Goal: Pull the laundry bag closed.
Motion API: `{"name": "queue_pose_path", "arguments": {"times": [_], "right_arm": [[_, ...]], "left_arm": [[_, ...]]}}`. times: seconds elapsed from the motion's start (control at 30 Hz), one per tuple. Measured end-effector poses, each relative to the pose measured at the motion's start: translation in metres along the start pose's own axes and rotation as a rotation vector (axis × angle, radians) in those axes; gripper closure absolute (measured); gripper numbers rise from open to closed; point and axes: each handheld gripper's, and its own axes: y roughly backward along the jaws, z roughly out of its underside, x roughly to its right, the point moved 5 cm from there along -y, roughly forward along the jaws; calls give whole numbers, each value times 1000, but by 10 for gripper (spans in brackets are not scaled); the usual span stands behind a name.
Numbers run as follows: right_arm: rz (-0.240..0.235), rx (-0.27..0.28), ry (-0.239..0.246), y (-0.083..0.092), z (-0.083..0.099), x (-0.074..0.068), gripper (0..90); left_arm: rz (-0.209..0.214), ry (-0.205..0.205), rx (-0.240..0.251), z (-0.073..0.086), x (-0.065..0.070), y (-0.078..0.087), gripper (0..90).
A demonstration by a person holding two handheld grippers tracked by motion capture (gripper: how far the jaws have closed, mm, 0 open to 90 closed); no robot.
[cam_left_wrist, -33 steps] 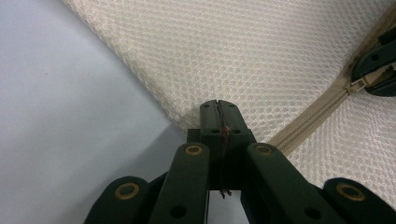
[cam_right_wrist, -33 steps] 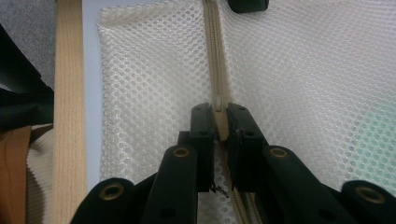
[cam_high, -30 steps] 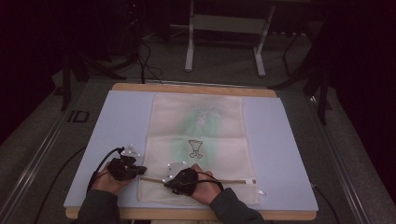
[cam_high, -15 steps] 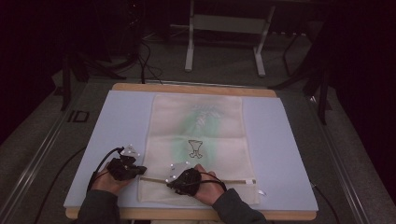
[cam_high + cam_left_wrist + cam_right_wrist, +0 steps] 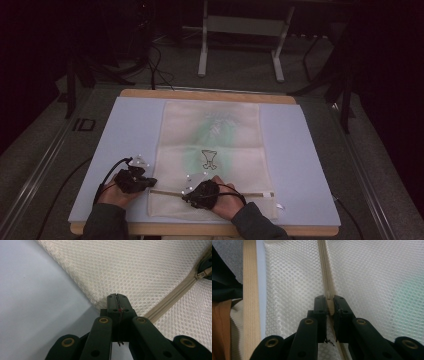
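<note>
The left tongs sit at the left end of the zipper, at the near-left edge of the mesh laundry bag. In the left gripper view the left tongs are fully closed, pinching the bag's edge right where the zipper tape ends, so that end looks anchored.

The bag lies flat on the pale blue mat of the table, its long axis running away from the person. The zipper crosses the bag's near end, left to right, so its long axis lies across the table and leads from the left tongs past the right tongs to the bag's right edge.

The right tongs are a little way along that line, just right of the left pair. In the right gripper view they are almost closed, with the zipper pull between their tips; I judge they grip it. The zipper track runs straight ahead of them.

The coming move, by my reading, turns on that line: the pull must travel rightward along the zipper, away from the left hand, and the right hand is the one on it.

Through the mesh shows something pale green with a small dark figure; what it is I cannot tell.
</note>
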Motion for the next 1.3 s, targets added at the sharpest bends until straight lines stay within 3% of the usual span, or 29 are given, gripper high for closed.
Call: {"name": "queue_pose_path", "arguments": {"times": [1.3], "right_arm": [[32, -28, 1, 17, 18, 2, 822]], "left_arm": [[1, -3, 2, 0, 0, 0, 896]]}}
